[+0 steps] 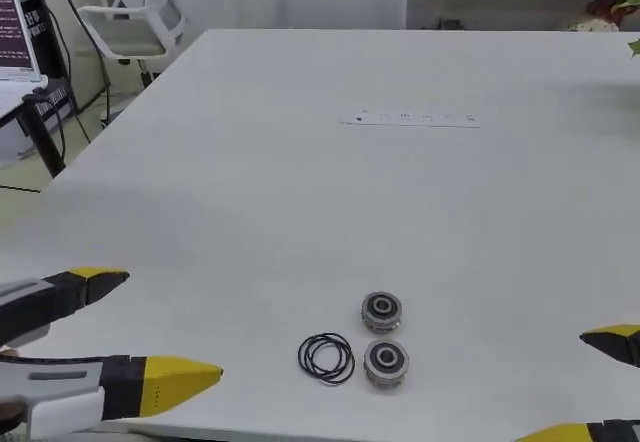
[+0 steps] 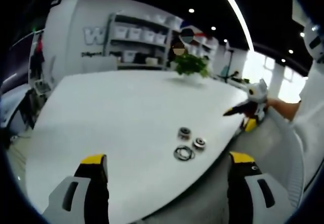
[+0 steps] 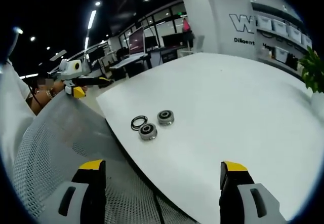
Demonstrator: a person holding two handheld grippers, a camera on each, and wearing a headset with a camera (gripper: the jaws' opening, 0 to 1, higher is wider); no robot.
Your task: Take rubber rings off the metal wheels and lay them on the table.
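The left claw [image 1: 175,324] has its jaws spread wide with nothing between them, and the right claw [image 1: 555,387] is likewise spread and holds nothing. Both hang at the near edge of the worktop [image 1: 300,162], one to each side, well apart from the parts. The rings [image 1: 326,358] lie flat in a small black bunch on the worktop between the two claws, ahead of the left claw and to its right, and ahead of the right claw and to its left. The near wheel [image 1: 385,360] sits just beside the rings, on the right claw's side; the far wheel [image 1: 381,309] sits just beyond it.
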